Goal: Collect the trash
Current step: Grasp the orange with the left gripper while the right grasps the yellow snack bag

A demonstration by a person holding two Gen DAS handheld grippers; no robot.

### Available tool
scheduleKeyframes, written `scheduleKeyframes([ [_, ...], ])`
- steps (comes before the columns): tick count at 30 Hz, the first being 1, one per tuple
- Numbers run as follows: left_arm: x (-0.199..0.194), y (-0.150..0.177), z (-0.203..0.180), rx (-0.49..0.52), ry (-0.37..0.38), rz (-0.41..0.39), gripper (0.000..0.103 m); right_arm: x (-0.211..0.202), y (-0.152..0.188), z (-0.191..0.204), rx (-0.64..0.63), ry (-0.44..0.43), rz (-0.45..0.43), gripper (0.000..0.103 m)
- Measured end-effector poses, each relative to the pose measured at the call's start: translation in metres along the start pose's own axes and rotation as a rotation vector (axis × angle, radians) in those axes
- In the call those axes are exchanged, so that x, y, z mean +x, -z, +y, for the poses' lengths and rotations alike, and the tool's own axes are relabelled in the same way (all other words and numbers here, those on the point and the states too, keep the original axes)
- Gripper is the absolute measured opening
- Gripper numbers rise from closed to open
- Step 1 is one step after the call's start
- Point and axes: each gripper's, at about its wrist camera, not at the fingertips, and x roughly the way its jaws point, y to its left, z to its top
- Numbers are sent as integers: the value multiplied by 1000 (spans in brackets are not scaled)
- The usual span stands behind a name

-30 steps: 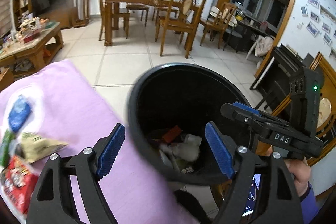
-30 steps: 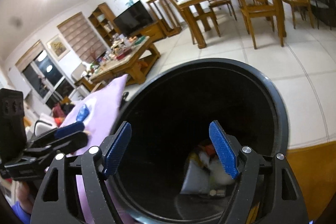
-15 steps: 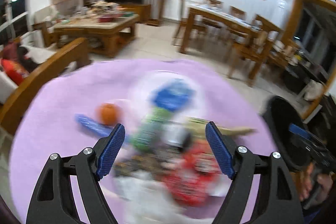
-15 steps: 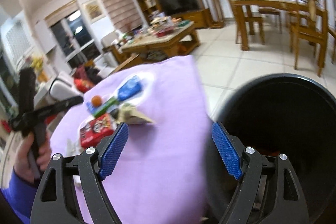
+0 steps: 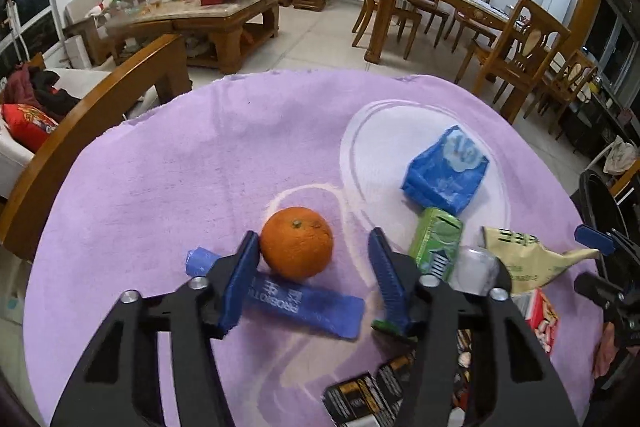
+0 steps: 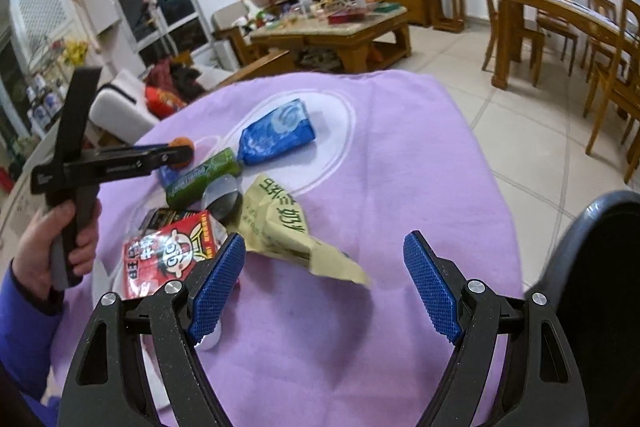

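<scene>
Trash lies in a heap on the purple cloth: a blue packet, a green carton, a yellow-green wrapper, a red snack packet and a flat blue wrapper strip. An orange rests on that strip. My left gripper straddles the orange and its jaws are closing; the right pad still stands off the fruit. My right gripper hangs open over the cloth, just short of the yellow-green wrapper, with nothing between its pads.
The black bin stands off the cloth's right edge. A black packet lies near the left gripper. Behind are a wooden sofa arm, a coffee table and a dining table with chairs.
Both grippers swung away from over the black bin to above the purple cloth. The left gripper's jaws narrowed and now frame the orange.
</scene>
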Motion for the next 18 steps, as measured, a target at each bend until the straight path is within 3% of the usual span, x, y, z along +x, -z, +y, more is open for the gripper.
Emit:
scheduleKeyframes([
  [4,6,-1,4,-5,1,6,38,16,-4,8,-40,-1,56,52],
  [7,7,-3,1,4,-10,-4,36,22,-4,10,-52,-18,68,40],
  [9,6,-2,-1,4,-15,-9,35,23,-3,12,-43,-31,72,26],
  [18,-28,0,5,-52,40,-83,35,-19,0,1,51,-112,-17,26],
])
